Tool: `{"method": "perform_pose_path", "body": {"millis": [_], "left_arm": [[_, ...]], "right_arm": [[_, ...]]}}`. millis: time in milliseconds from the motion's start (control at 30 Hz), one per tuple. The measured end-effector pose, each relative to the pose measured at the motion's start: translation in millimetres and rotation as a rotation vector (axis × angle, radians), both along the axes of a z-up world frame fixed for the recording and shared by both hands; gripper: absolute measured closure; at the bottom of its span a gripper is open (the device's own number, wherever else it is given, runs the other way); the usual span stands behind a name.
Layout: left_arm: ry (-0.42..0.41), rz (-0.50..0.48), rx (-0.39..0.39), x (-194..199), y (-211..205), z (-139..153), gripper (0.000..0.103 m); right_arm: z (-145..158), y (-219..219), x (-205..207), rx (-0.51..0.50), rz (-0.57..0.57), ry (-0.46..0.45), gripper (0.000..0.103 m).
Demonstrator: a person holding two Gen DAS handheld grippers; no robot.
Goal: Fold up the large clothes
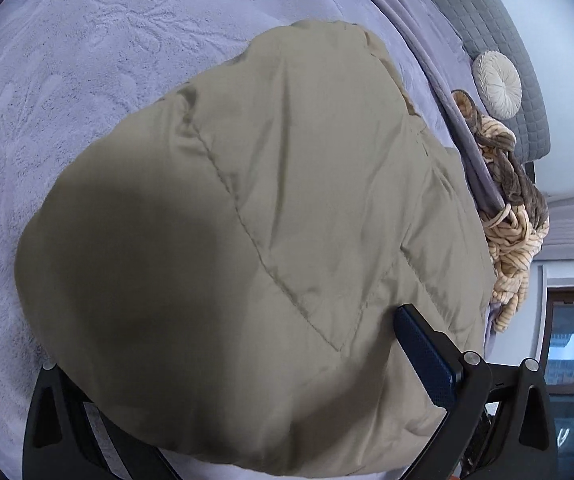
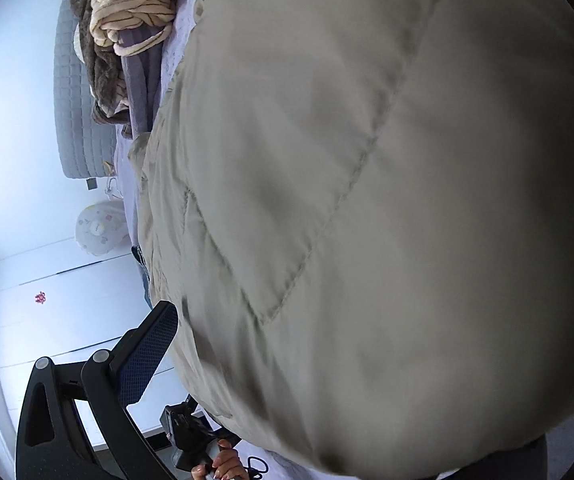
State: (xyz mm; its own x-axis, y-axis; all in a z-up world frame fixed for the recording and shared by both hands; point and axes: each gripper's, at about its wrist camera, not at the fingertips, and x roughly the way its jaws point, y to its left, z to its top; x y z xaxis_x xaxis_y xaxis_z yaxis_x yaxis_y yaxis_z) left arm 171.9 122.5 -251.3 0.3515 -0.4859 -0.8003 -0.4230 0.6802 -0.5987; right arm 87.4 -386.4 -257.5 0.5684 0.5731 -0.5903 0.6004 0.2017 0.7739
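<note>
- A puffy beige quilted jacket (image 1: 247, 220) is lying on the bed, spread over the lilac plush bedspread (image 1: 87, 60), with its bulk draping over both grippers.
- The left gripper (image 1: 243, 380) is sitting under the near hem of the jacket; one blue-padded finger (image 1: 423, 352) is showing on the right side, the other is buried beneath fabric, so the fingers seem to be gripping the hem, though I cannot tell for sure.
- The right gripper (image 2: 287, 380) is showing only one blue-padded finger (image 2: 149, 354) beside the jacket's edge; the cloth is hiding the other, and whether it is pinching the fabric I cannot tell.
- In the right wrist view, a person's hand (image 2: 223, 466) is holding the other gripper's handle lower down.
- The jacket's long axis is running away from the fingers toward the head of the bed, where a striped cream and brown blanket (image 1: 511, 240) is heaped by the grey quilted headboard (image 1: 499, 40).
- Both hands look about equally near the hem, so the next fold probably carries that edge forward along the length.
</note>
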Motion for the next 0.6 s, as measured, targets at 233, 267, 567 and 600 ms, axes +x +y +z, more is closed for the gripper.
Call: {"method": "perform_pose_path", "body": {"millis": [233,267,567,600], "left_arm": [[-0.069,0.014,0.049,2.0,-2.2,14.6,0.069],[-0.091,-0.013,0.079,1.1,-3.9,21.4,0.073],[-0.237,-0.194,0.259,-19.9,-17.4,75.9,0.086],[-0.244,-0.204,0.262,-25.5,-14.1,80.0,0.086]], "right_arm": [[-2.6,-4.2,-2.1,0.033,-0.028,0.021,0.019],[-3.5,-5.0,-3.3,0.031,-0.032,0.037,0.028],[23.7,-3.0,-17.8,-0.005,-0.004,-0.008,0.077],[28.0,-2.3,-21.2,-0.010,-0.002,-0.013,0.077]]}}
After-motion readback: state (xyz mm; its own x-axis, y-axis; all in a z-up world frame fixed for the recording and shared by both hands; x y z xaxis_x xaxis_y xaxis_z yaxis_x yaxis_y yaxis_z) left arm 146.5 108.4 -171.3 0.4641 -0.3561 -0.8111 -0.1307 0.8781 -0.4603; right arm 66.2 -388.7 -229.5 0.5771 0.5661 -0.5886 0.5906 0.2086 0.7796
